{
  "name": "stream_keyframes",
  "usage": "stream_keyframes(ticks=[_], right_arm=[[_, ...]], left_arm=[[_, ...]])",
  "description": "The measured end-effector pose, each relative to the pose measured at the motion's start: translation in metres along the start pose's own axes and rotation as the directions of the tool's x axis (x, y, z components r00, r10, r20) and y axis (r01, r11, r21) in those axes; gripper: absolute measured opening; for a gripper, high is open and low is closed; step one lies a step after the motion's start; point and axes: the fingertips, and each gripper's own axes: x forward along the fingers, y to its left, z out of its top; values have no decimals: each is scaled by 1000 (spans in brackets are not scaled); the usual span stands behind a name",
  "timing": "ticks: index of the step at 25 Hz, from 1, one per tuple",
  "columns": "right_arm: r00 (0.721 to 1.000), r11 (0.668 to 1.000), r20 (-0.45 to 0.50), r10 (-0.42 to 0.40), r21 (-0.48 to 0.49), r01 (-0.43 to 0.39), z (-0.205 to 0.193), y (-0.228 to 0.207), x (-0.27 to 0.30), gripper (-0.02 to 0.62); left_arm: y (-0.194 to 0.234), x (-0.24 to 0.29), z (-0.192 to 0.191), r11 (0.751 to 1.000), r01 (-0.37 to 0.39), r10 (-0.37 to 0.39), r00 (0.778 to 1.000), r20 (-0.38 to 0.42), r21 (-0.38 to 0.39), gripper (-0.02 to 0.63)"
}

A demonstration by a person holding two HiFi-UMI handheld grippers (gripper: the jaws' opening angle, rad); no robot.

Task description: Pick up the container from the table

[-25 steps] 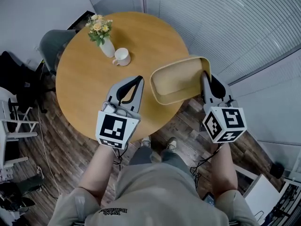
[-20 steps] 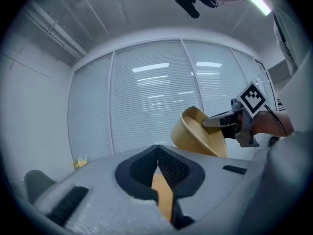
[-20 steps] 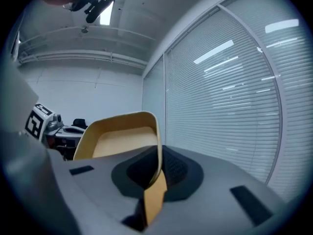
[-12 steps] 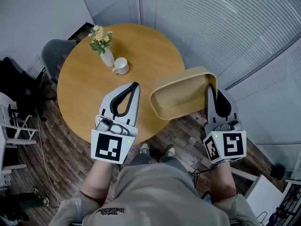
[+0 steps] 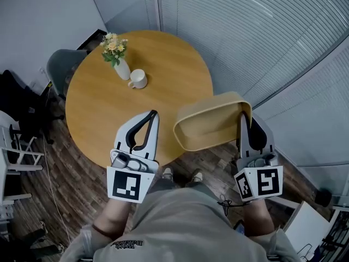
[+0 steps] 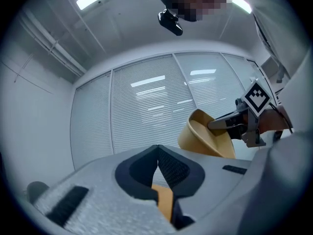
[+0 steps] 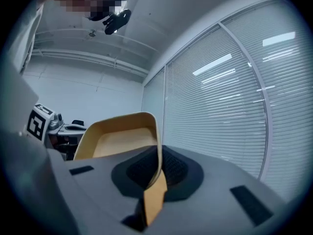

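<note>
The container is a tan oval tub, lifted off the round wooden table and hanging tilted over its near right edge. My right gripper is shut on the tub's right rim. In the right gripper view the thin rim runs between the jaws of that gripper. My left gripper hovers over the table's near edge, shut with its tips touching and nothing held. From the left gripper view the container shows at the right, pinched by the right gripper.
A white vase of flowers and a white cup stand at the table's far left. A grey chair sits beyond the table on the left. Slatted window blinds run along the right. Wood floor lies below.
The container has come up and toward me in the right gripper. Both grippers have drawn back toward my body. The left gripper stays shut and empty.
</note>
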Motion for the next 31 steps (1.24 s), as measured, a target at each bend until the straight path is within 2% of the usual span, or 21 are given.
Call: stream_keyframes(ticks=[3,8,11,17,24,31], right_arm=[[1000,1000,21,2,-1,-2,2,3,-2,32],[999,997,49,22,-68,-18,3,9,-2,32],[999,998,40,23,-62,-21,-2,8,0,32],[999,998,17,30,-54,-29,-11,8,3,32],[1000,998,-2,30,-50,-30,-18,6,3,32],[999,998,-4,32,-53,-32,-18,4,4,32]], left_arm=[[-7,-3,-3,1000,18,-18,1000,-1,4,20],[-14,1,-9,999,44,-44,998,-34,-2,20],[-13,3,-13,999,48,-48,998,-52,2,20],[-7,1,-17,997,30,-34,999,-43,-74,20],[-10,4,-20,998,38,-41,997,-62,-48,20],[-16,7,-24,997,55,-59,996,-72,-55,20]])
